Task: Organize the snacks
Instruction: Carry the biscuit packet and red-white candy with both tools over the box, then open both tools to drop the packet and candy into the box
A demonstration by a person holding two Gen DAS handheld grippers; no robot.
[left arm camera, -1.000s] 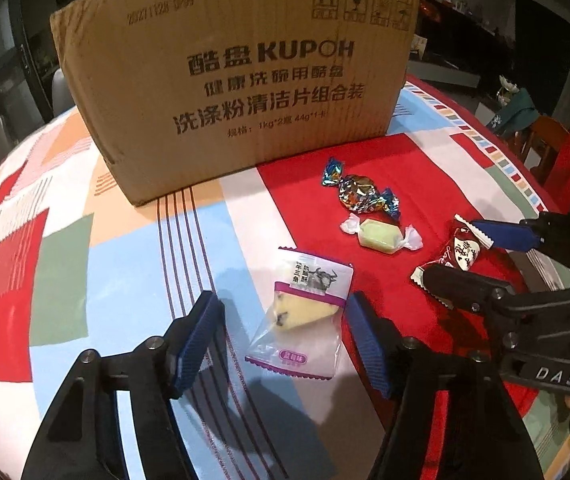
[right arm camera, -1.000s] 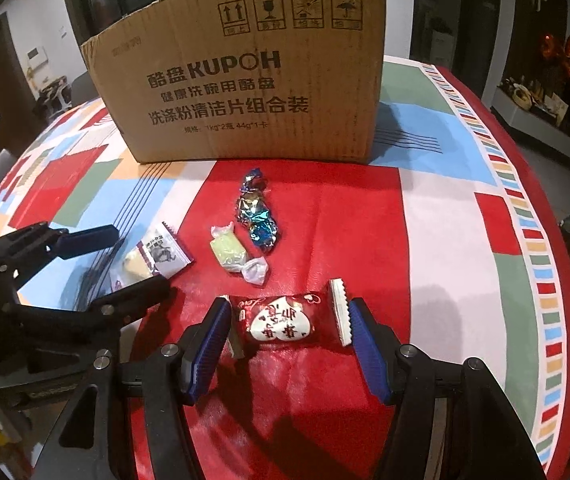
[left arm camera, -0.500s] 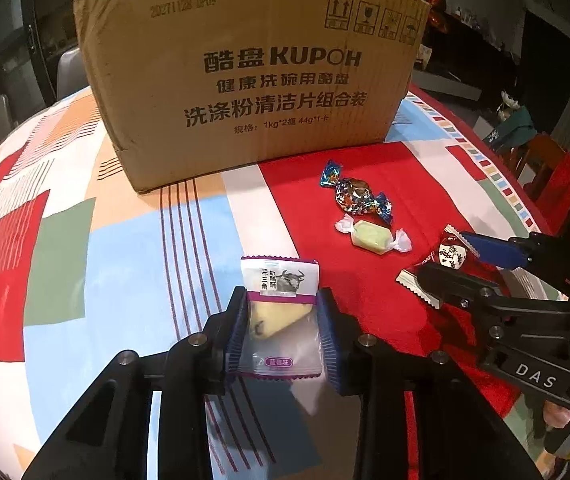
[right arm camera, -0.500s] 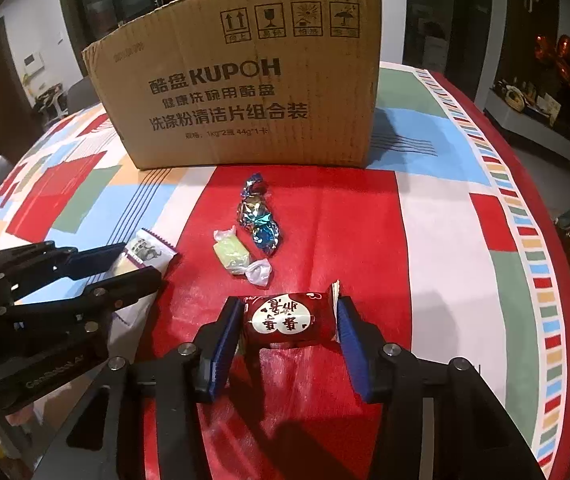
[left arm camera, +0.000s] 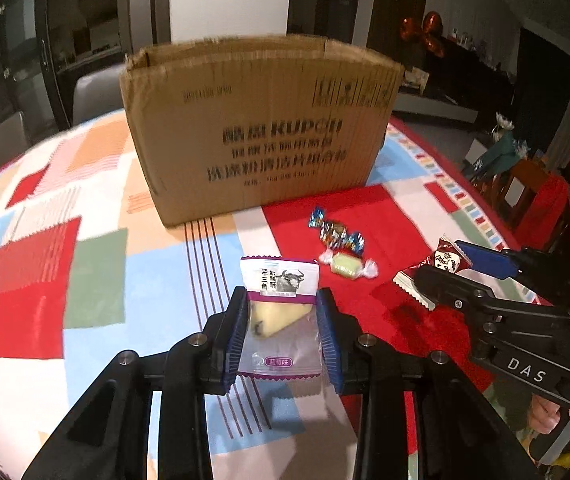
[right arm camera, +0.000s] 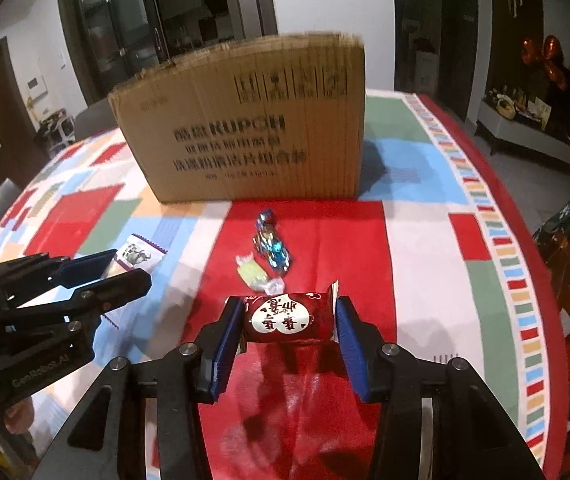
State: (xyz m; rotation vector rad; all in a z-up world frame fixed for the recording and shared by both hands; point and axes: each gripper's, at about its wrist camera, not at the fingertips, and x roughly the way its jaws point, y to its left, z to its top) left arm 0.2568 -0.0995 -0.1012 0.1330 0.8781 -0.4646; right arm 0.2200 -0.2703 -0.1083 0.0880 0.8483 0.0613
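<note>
Left gripper [left arm camera: 281, 332]: blue pads pressed on both side edges of a clear purple-trimmed snack packet [left arm camera: 281, 316], which appears raised off the patchwork tablecloth [left arm camera: 97, 272].
Right gripper [right arm camera: 287, 334]: pads clamped on the two ends of a dark red wrapped candy [right arm camera: 287, 318], its white label facing the camera.
Packet: bull logo on a white header, a pale wedge-shaped pastry inside, purple flavour tag at the base; thin film, likely to crumple under pressure.
Red candy: plump, glossy, crimped zigzag ends poking past the pads.
Just ahead, between the two tools: a pale green twist-wrapped sweet [left arm camera: 347, 266] and a blue foil candy [left arm camera: 337, 232], touching each other on the red cloth panel.
Farther ahead: an open-topped cardboard carton [left arm camera: 261, 128] printed KUPOH, standing upright.
Step in hand: both snacks gripped; seemingly the lift toward the carton.
Next move: likely calls for carrying each piece up over the carton's front wall before letting go, clearing the rim without dragging the loose wrappers.
Remaining: the two sweets on the cloth.
</note>
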